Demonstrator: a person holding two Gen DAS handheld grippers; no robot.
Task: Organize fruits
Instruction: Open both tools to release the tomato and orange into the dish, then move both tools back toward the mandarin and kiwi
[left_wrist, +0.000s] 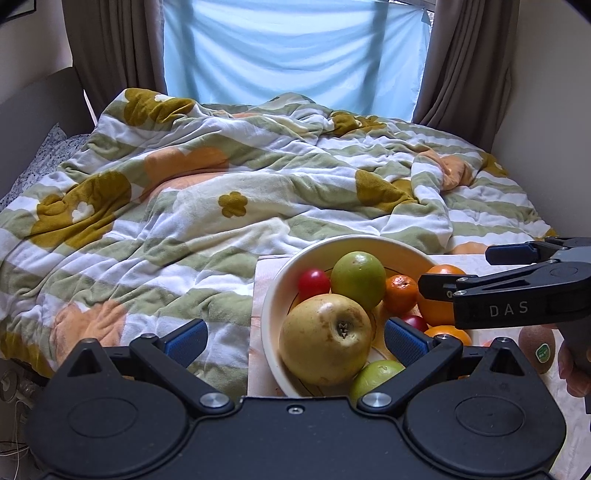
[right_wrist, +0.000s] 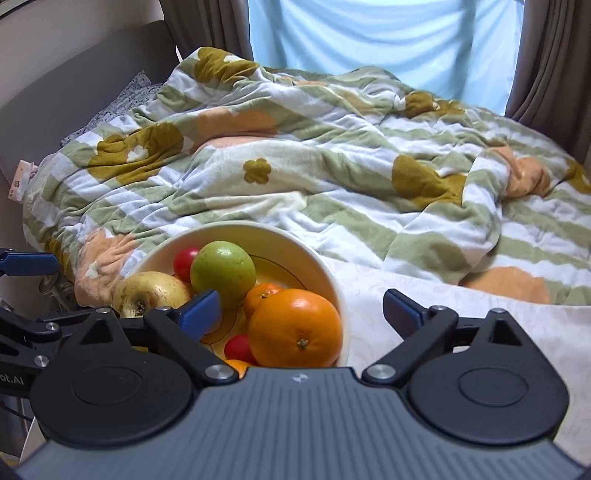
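A cream bowl (left_wrist: 273, 295) (right_wrist: 332, 280) stands on a small white table and holds a yellow pear (left_wrist: 325, 338) (right_wrist: 147, 291), a green apple (left_wrist: 357, 278) (right_wrist: 222, 272), a mandarin (left_wrist: 399, 293) (right_wrist: 260, 297), a big orange (right_wrist: 295, 328) (left_wrist: 436, 306), red cherry tomatoes (left_wrist: 313, 282) (right_wrist: 184, 260) and a second green fruit (left_wrist: 373, 376). My left gripper (left_wrist: 295, 341) is open, its fingers either side of the pear. My right gripper (right_wrist: 301, 312) is open, its fingers either side of the orange; it also shows from the side in the left wrist view (left_wrist: 458, 271).
A kiwi with a sticker (left_wrist: 537, 349) lies on the white tablecloth (right_wrist: 443, 295) right of the bowl. Behind the table is a bed with a rumpled floral blanket (left_wrist: 221, 192) (right_wrist: 332, 166), brown curtains and a bright window.
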